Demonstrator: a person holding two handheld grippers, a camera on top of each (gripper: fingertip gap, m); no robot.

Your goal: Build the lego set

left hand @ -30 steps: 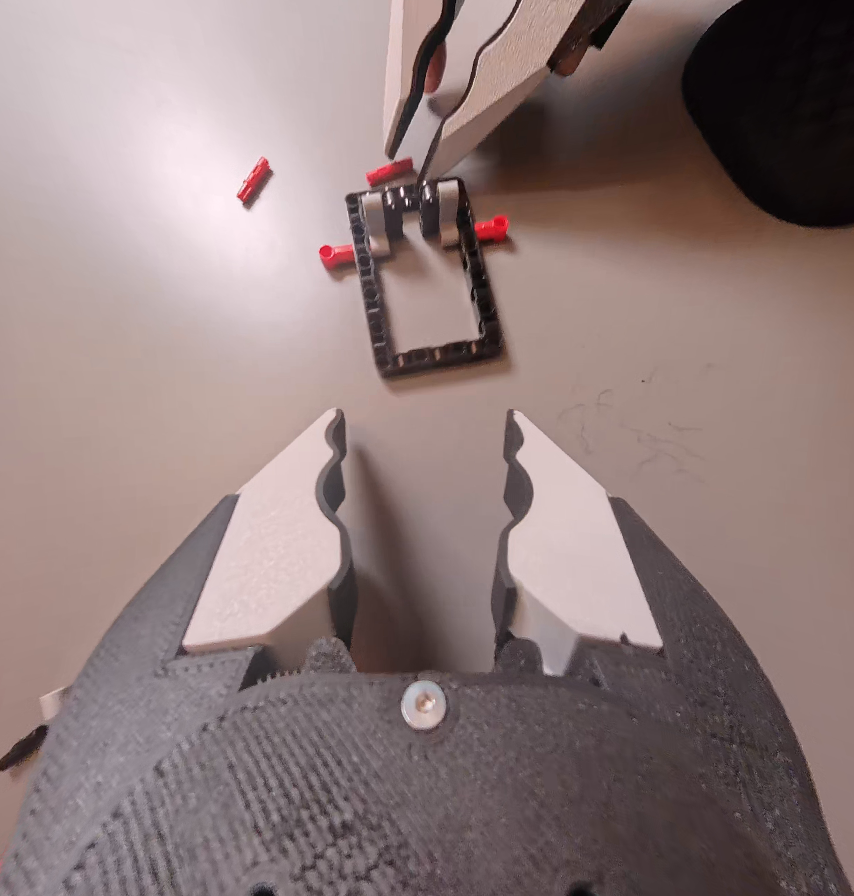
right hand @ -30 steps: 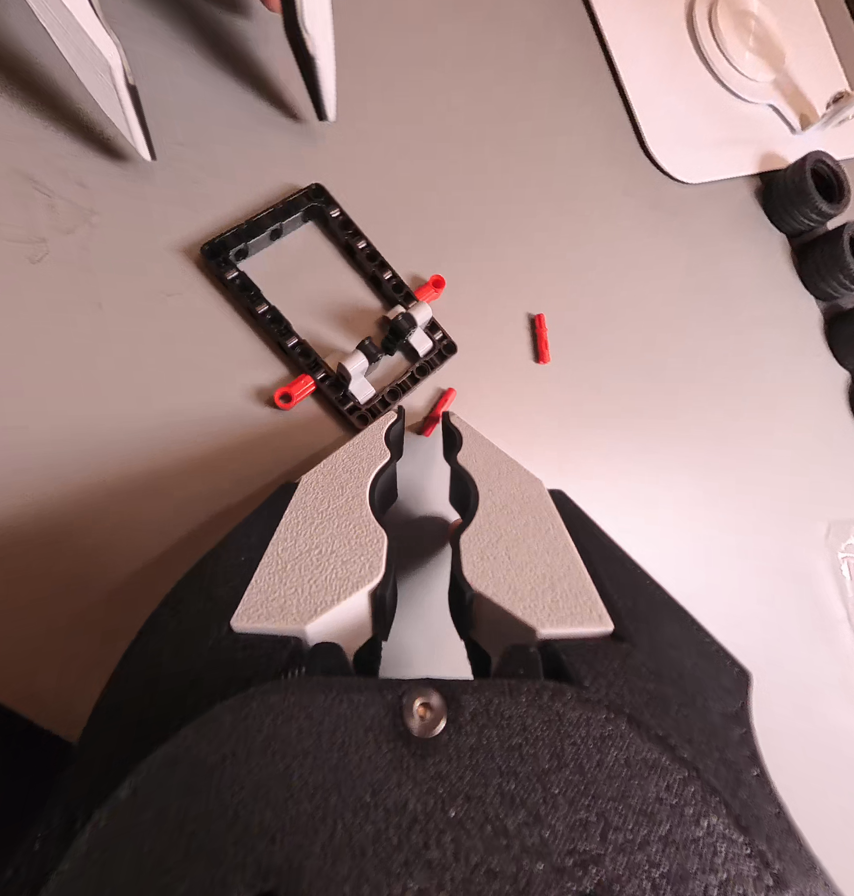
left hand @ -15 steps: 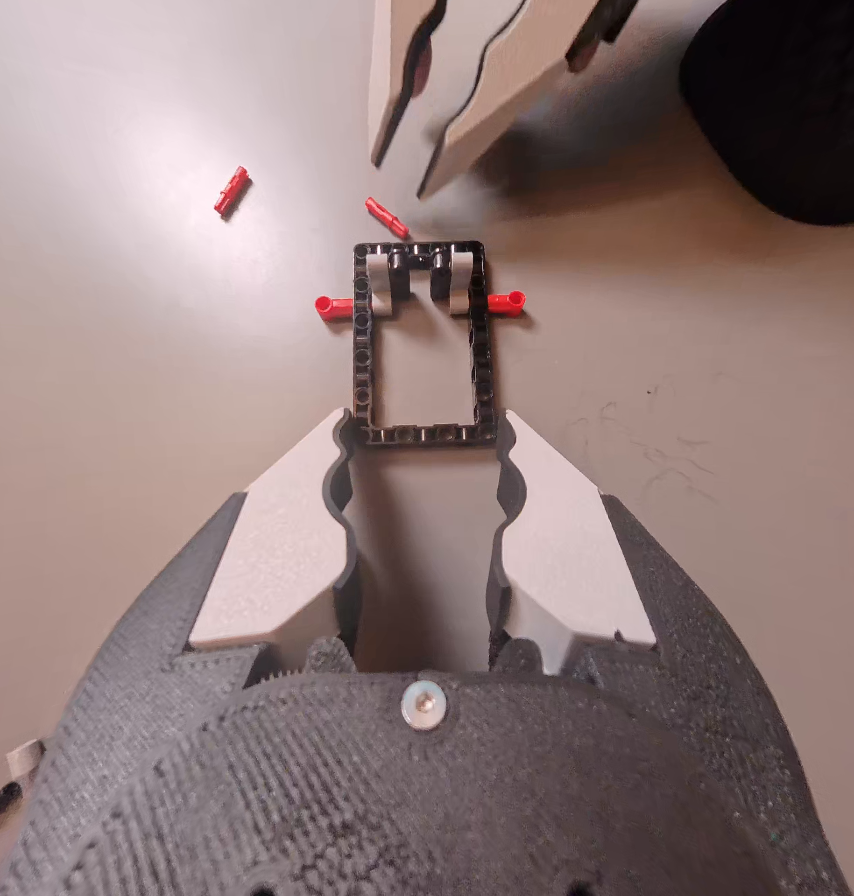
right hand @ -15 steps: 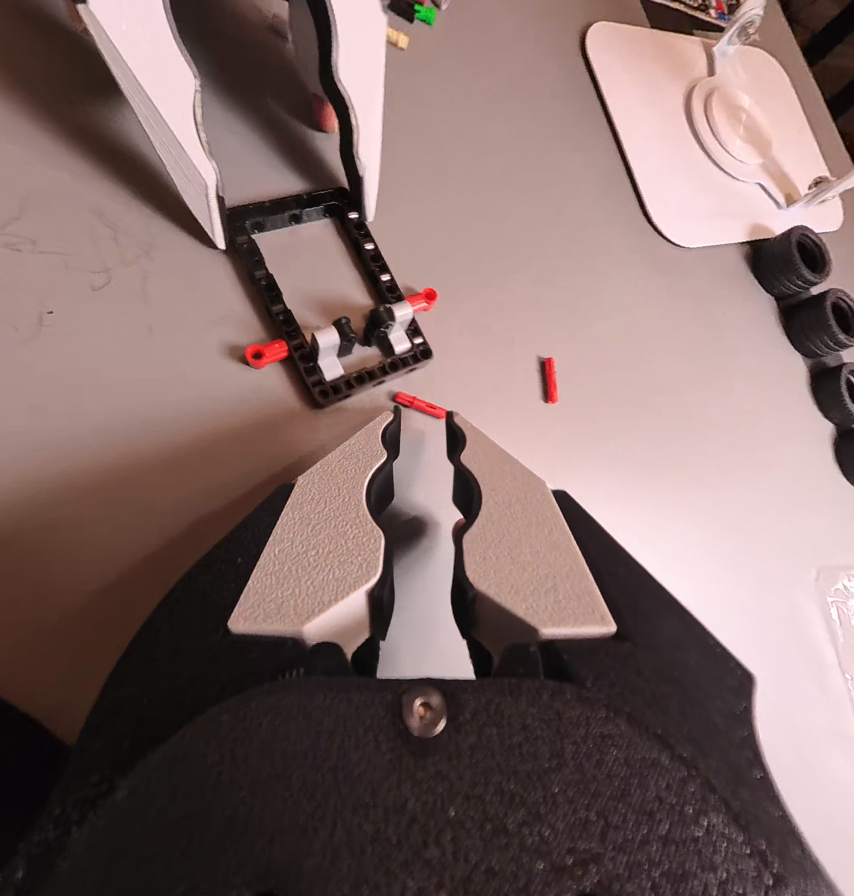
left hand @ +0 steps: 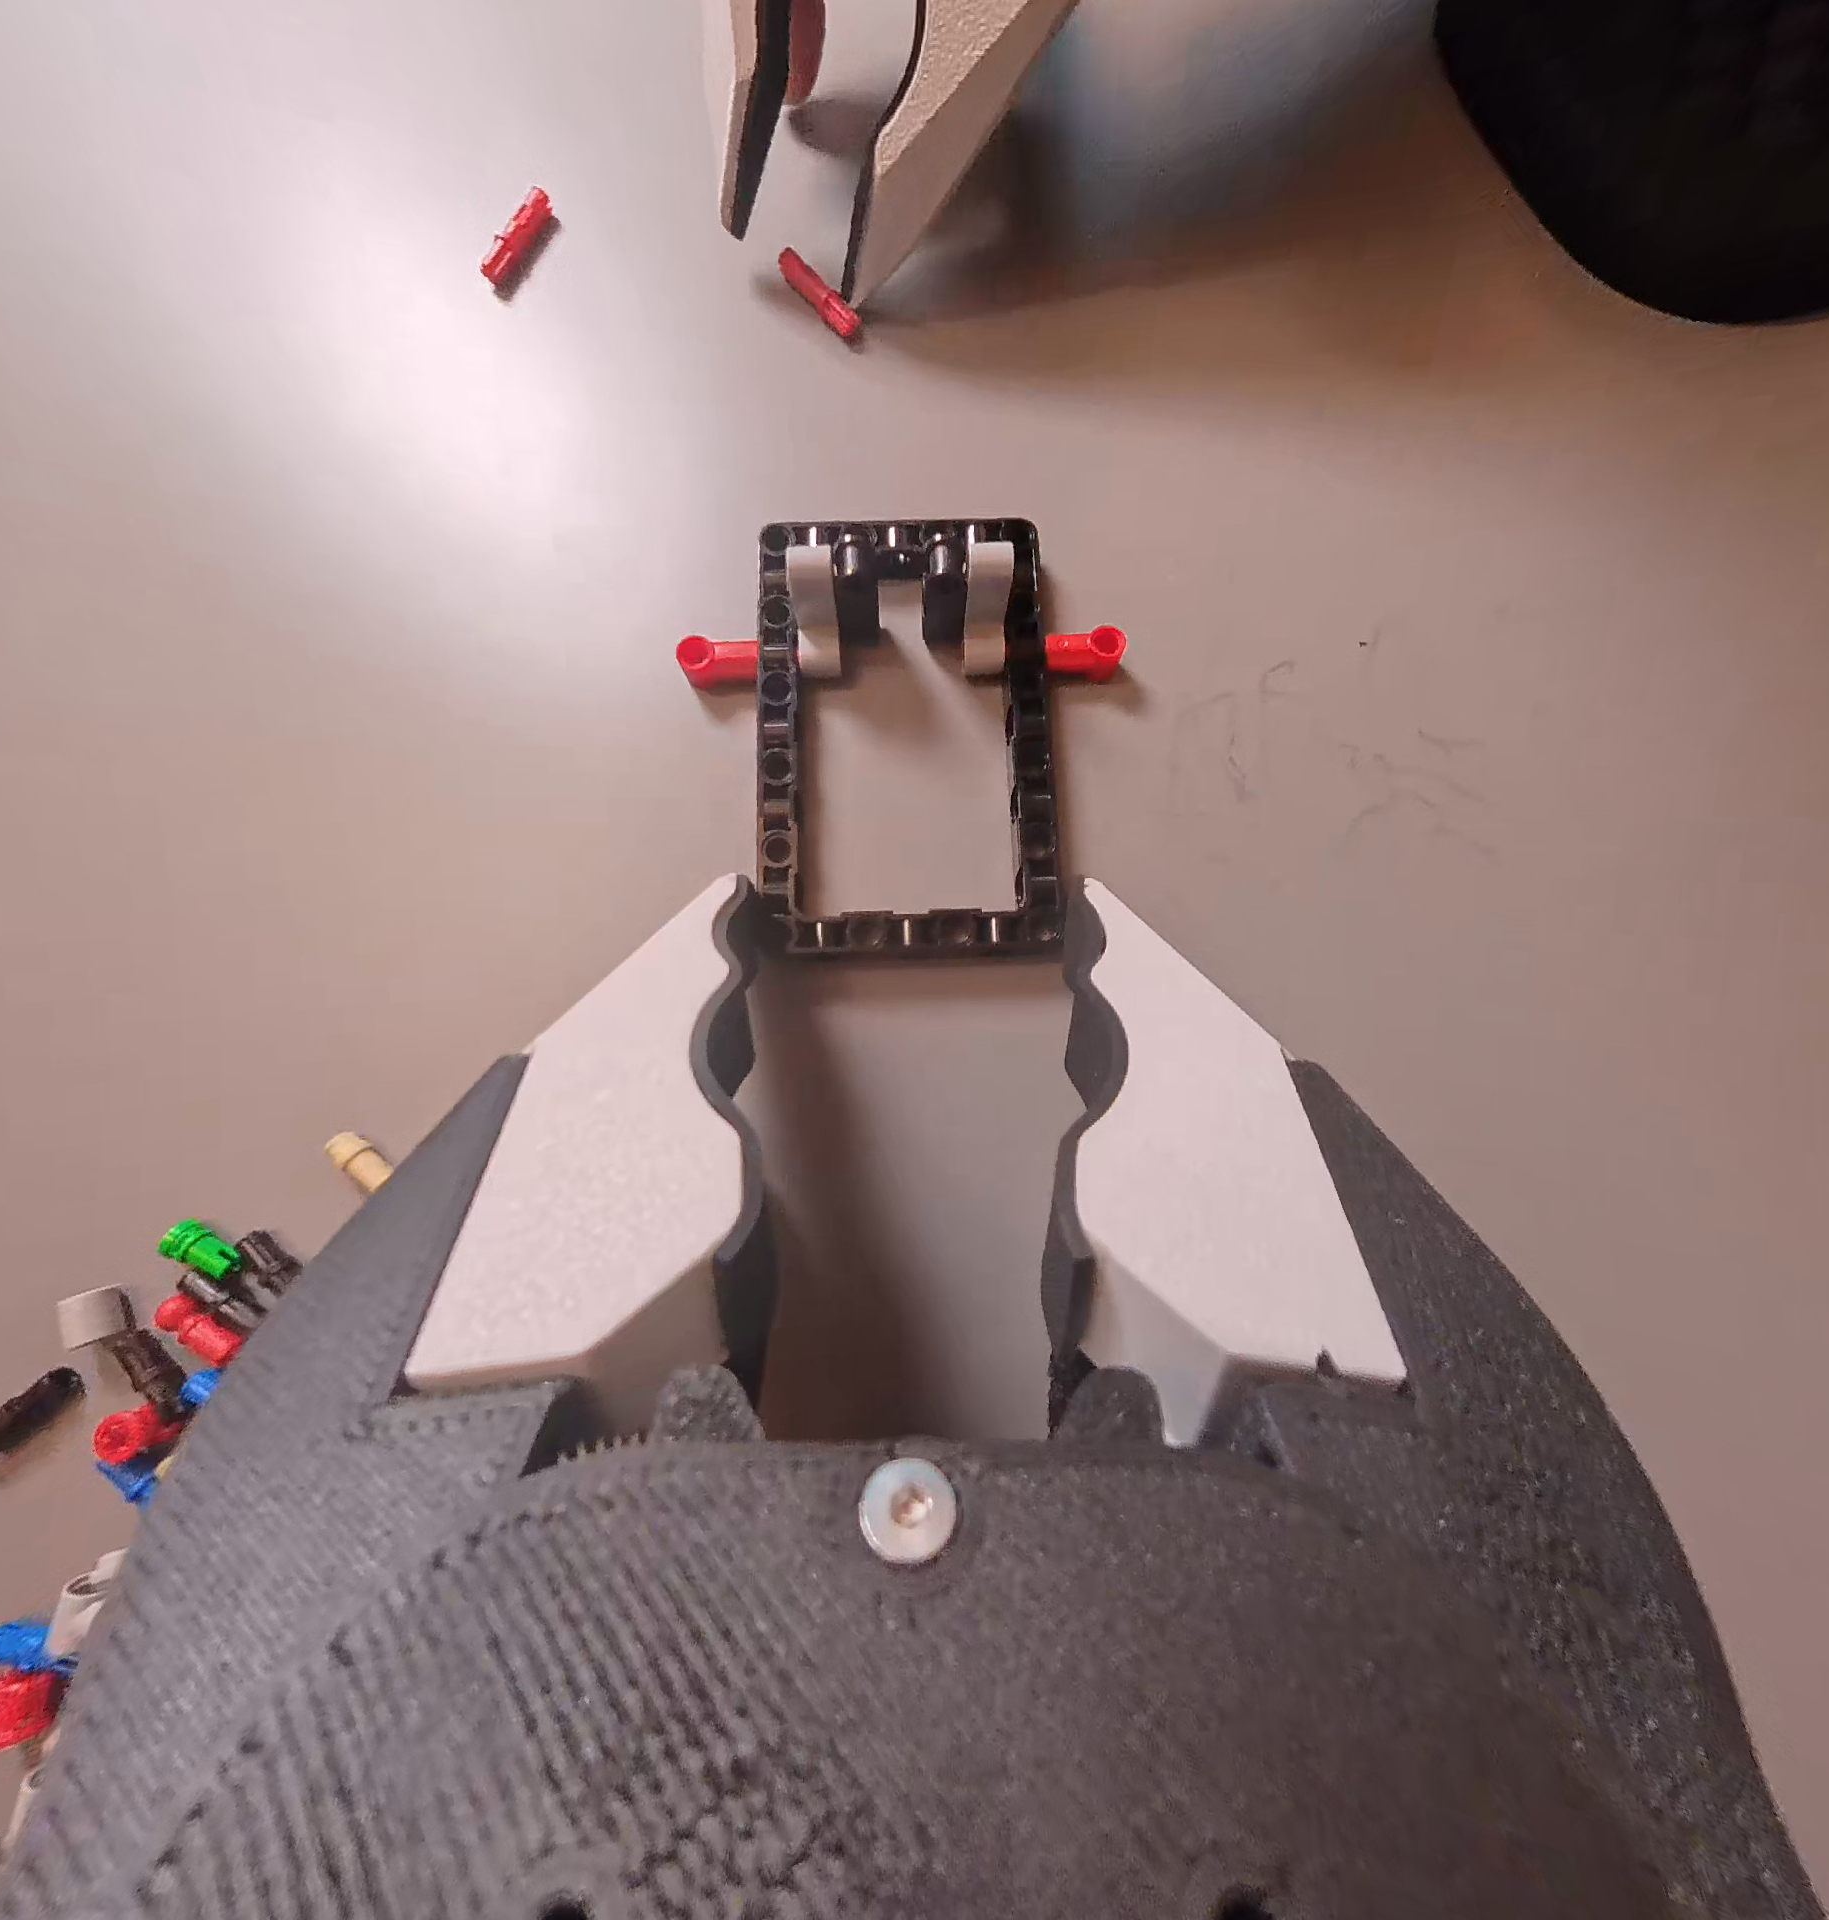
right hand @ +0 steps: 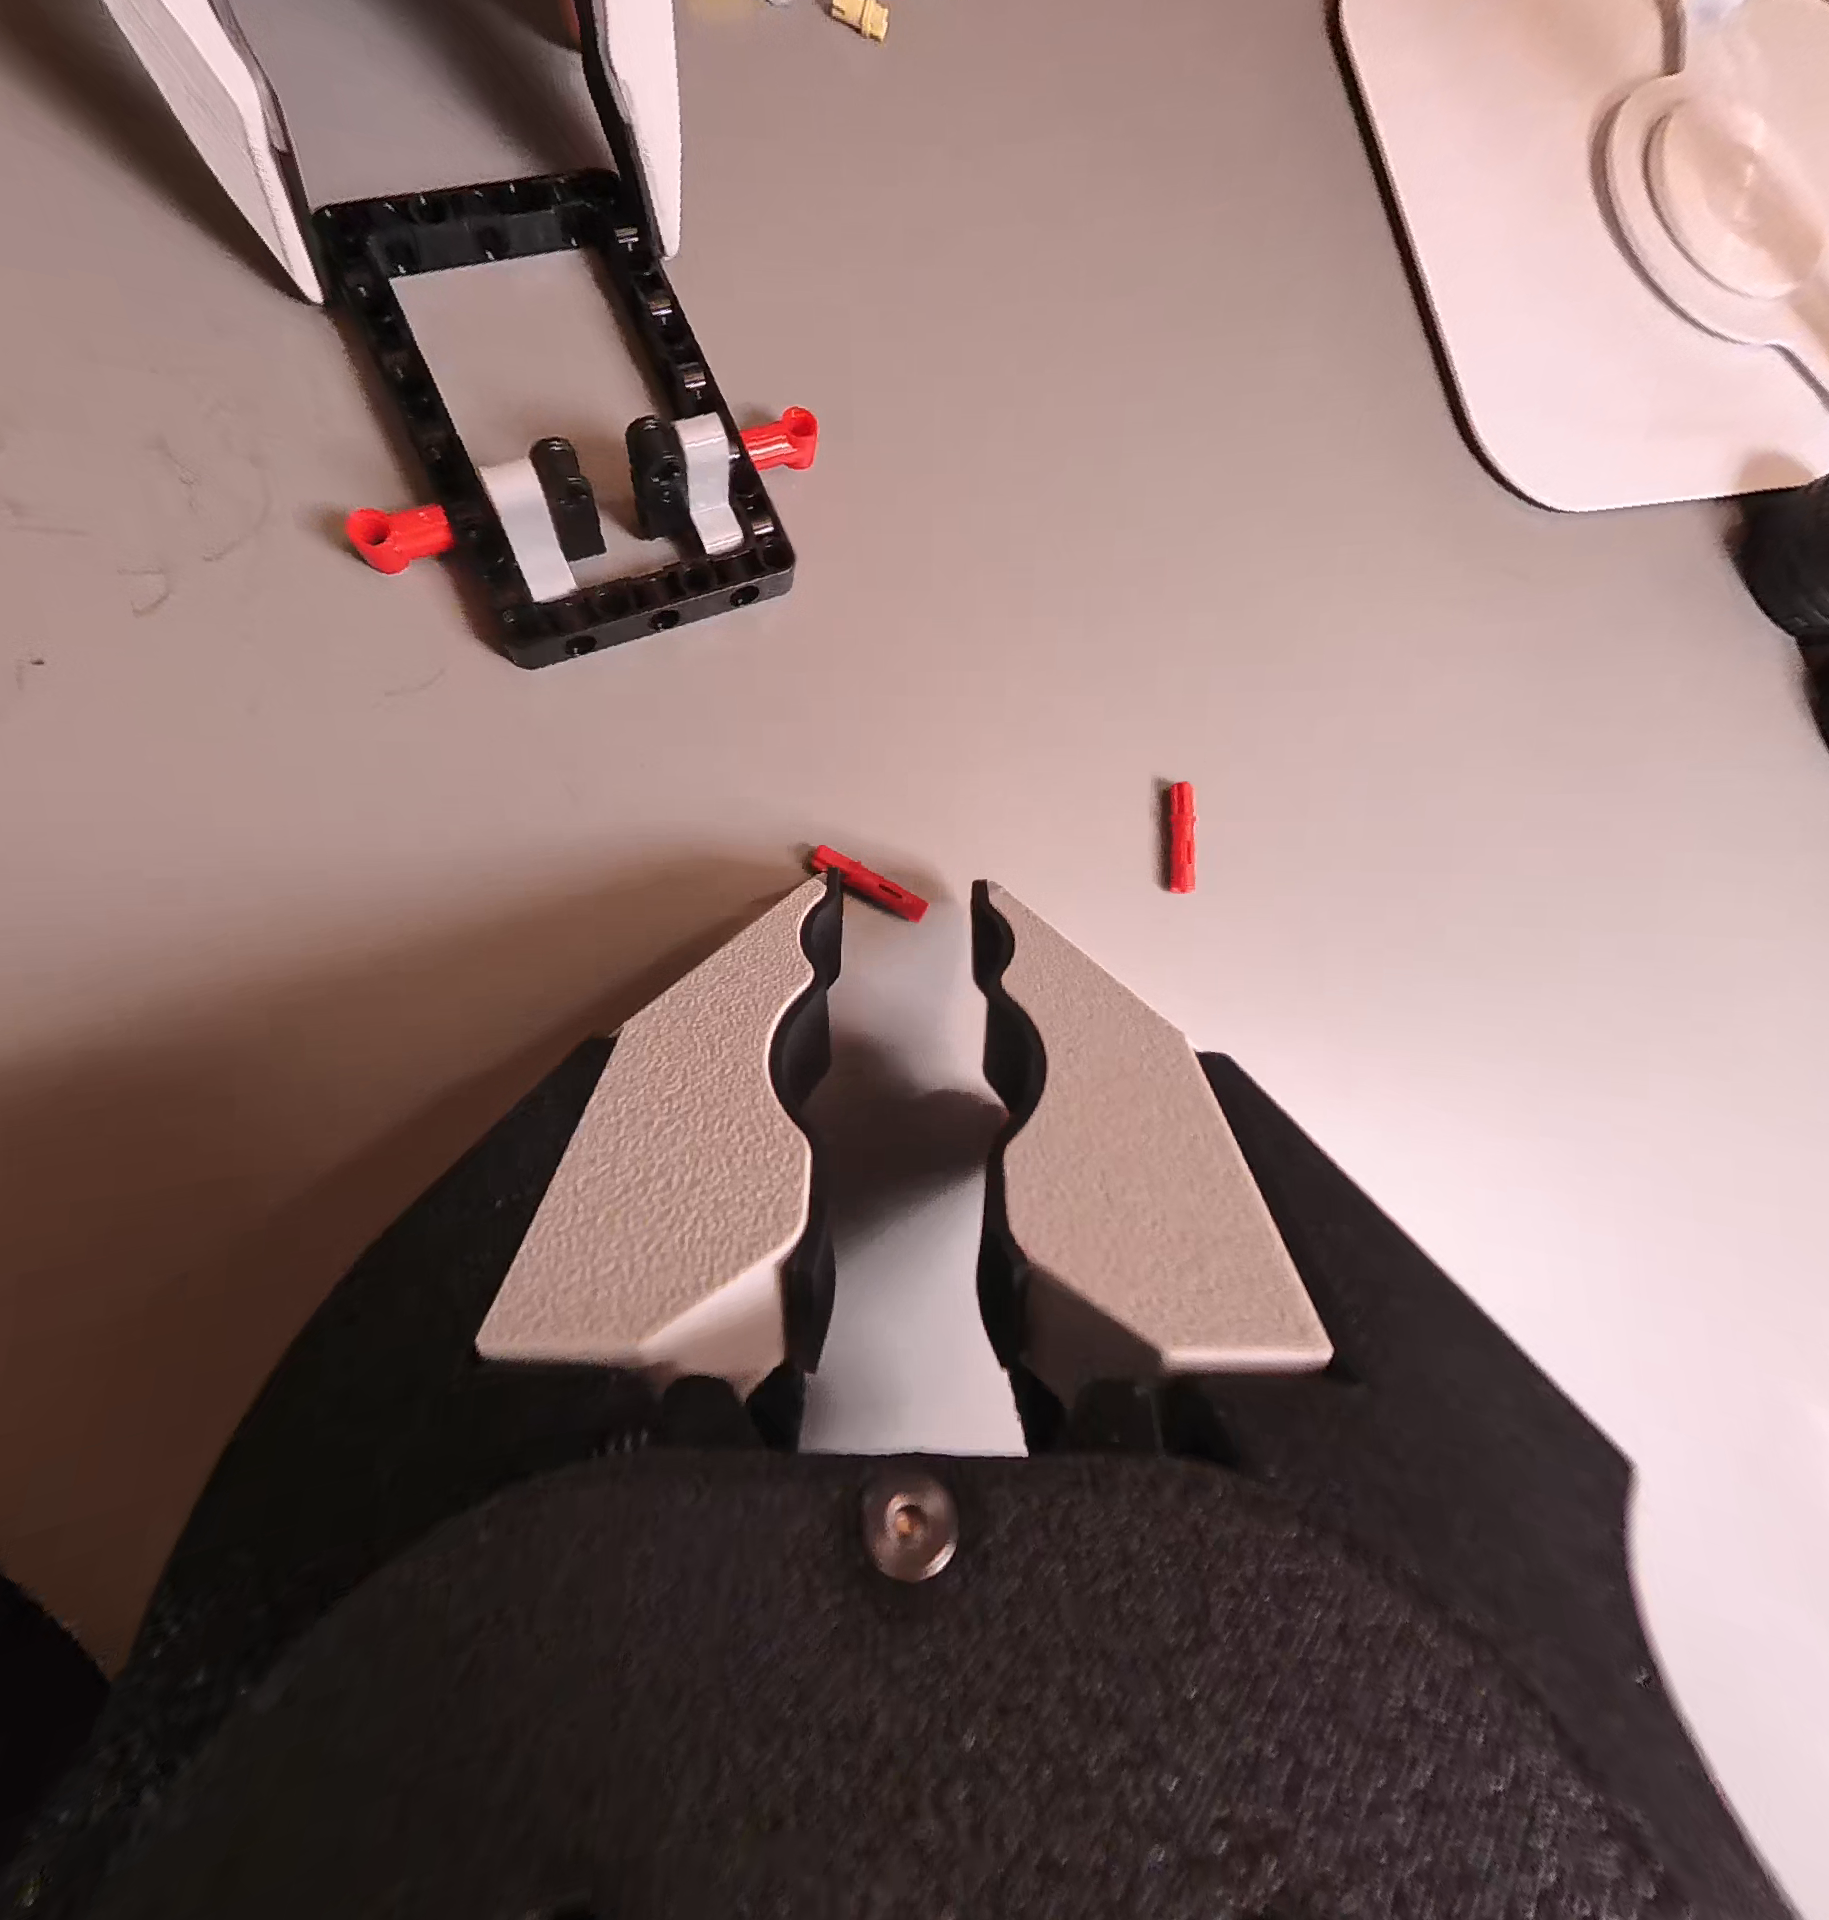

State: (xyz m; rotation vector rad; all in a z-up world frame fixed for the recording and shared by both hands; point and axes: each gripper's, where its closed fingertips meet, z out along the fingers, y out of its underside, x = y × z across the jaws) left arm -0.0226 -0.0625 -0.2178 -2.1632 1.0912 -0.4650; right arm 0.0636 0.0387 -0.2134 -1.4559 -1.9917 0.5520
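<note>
Built: black frame [left hand: 905, 738] is lying flat on the bench [left hand: 266, 623], carrying two grey pieces and two red side pins.
Left gripper [left hand: 908, 914]: jaws are bracketing the frame's near end, clamping unclear.
Right gripper [right hand: 905, 894]: jaws apart, nearing a loose red pin [right hand: 868, 881].
Left to do: second pin [right hand: 1180, 836], tyres [right hand: 1814, 566] and the pile of small parts [left hand: 151, 1340] are waiting; early stage, I judge.

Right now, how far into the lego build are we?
Early. Done: black frame carries two grey connectors and a red pin sticking out each side. In hand: left gripper is shut on the frame's near end; right gripper, open, hovers at a loose red pin. Left: second loose pin, tyres, parts pile.
</note>
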